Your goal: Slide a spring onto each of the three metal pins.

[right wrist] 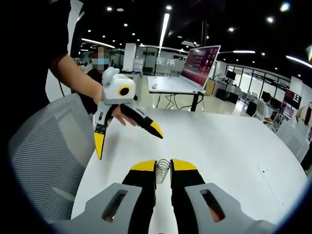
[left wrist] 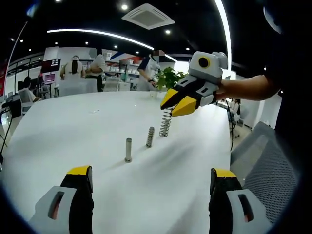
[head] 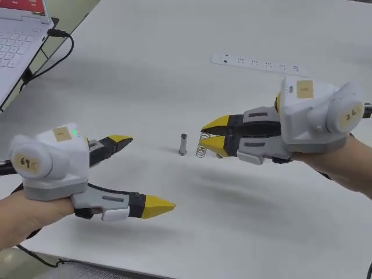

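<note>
A bare metal pin [head: 183,144] stands upright on the white table [head: 174,70]. Just right of it, my right gripper [head: 211,135] is shut on a coil spring [head: 201,145], which stands low over the table. In the right gripper view that spring [right wrist: 163,171] sits between the yellow tips of the right gripper [right wrist: 163,165]. The left gripper view lines up the bare pin [left wrist: 128,149], a second pin wearing a spring [left wrist: 150,137], then the held spring [left wrist: 165,122] under the right gripper [left wrist: 171,108]. My left gripper [head: 142,172] [left wrist: 151,171] hangs open and empty, left of the pins.
An open laptop [head: 17,35] with a black cable [head: 58,55] sits at the far left corner. A white power strip [head: 258,64] lies behind the pins. The table's near edge [head: 145,268] runs below my left hand. A mesh chair [right wrist: 44,146] stands beside the table.
</note>
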The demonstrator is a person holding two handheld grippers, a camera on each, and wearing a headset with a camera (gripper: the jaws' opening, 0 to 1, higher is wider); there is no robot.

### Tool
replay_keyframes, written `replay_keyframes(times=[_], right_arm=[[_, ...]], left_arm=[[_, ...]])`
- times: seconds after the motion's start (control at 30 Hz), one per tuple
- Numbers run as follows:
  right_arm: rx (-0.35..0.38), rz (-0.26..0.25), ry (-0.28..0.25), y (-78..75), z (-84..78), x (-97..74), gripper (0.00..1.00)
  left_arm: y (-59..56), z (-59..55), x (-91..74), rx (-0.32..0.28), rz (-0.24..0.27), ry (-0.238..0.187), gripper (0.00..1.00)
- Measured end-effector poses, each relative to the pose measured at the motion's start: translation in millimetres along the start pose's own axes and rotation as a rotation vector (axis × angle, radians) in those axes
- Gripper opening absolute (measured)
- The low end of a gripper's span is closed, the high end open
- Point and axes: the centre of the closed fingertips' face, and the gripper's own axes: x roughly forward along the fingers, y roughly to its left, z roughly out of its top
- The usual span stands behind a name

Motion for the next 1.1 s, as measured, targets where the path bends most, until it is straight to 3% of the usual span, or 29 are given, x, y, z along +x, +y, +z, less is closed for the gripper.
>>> replay_keyframes(times=[0.37,1.1], right_arm=[[-0.019,-0.009,-0.003,-13.9,10.0,9.4,0.08],[0.008,-0.031,0.012,-39.0,4.8,29.1,0.08]], left_arm=[[1.7,-2.6,-0.8,-0.010,0.006,0.008,0.98],[1.6,-2.4,-3.6,-0.017,0.011,0.013,0.98]])
